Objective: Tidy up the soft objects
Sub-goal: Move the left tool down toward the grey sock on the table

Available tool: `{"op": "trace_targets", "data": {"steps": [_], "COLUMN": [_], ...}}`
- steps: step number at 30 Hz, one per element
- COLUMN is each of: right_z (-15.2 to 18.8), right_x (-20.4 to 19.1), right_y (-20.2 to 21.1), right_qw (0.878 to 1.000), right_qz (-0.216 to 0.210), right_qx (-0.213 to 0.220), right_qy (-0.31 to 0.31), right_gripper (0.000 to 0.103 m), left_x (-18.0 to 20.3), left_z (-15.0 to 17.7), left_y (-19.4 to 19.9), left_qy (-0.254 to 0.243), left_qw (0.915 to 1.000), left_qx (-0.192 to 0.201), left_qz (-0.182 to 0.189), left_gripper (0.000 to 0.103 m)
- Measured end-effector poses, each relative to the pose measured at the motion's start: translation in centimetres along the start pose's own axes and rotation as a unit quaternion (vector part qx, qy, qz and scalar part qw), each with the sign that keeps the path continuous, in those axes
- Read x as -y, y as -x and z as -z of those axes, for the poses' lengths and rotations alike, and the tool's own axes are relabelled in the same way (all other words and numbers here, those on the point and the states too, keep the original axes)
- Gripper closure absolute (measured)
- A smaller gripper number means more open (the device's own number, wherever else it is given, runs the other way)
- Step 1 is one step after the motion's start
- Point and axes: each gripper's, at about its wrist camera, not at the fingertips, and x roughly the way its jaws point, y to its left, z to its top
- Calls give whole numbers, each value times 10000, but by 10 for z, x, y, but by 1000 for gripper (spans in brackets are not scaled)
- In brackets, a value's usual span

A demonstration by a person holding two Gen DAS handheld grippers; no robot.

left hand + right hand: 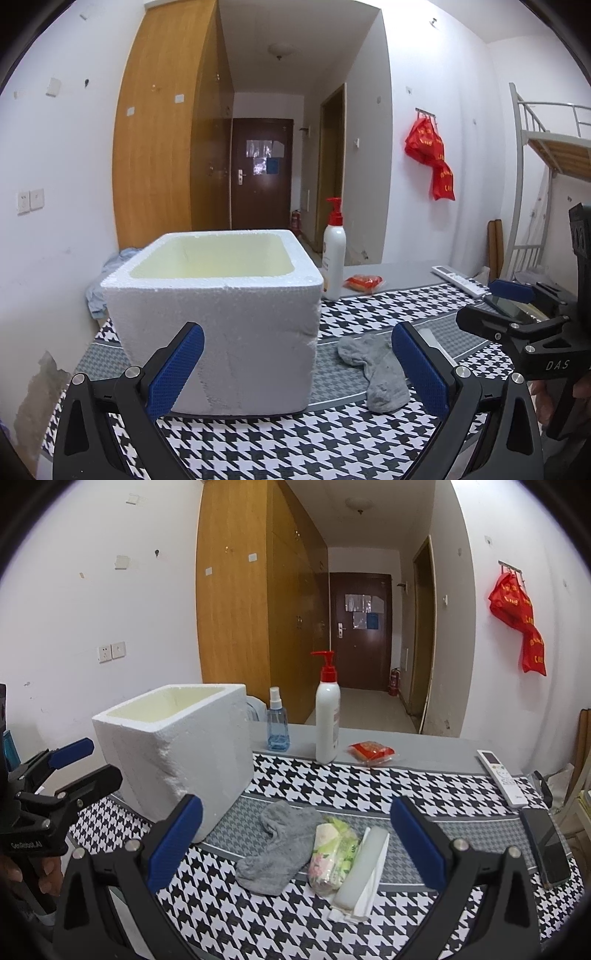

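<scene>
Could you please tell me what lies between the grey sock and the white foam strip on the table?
A floral tissue pack lies between the grey sock and the foam strip, seen in the right wrist view.

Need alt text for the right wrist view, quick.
Open right tool hovers over a grey sock, tissue pack and white foam strip on a houndstooth cloth, beside an open styrofoam box.
</scene>
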Motion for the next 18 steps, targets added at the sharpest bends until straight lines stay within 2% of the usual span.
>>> {"op": "trace_targets", "data": {"steps": [8,18], "right_z": [11,23], "right_x": [15,26], "right_y": [1,-1], "right_qw": [9995,9985], "right_qz": [218,339], "right_qx": [-205,-394], "right_qy": [-85,-176], "right_gripper": [0,0], "left_x": [13,26], "left_z": [6,11], "left_y": [-13,-27], "left_qy": [-8,-82], "left_qw": [9996,9986], "left_qx": [-160,-402], "left_qz": [240,323], "left_gripper": [1,1]}}
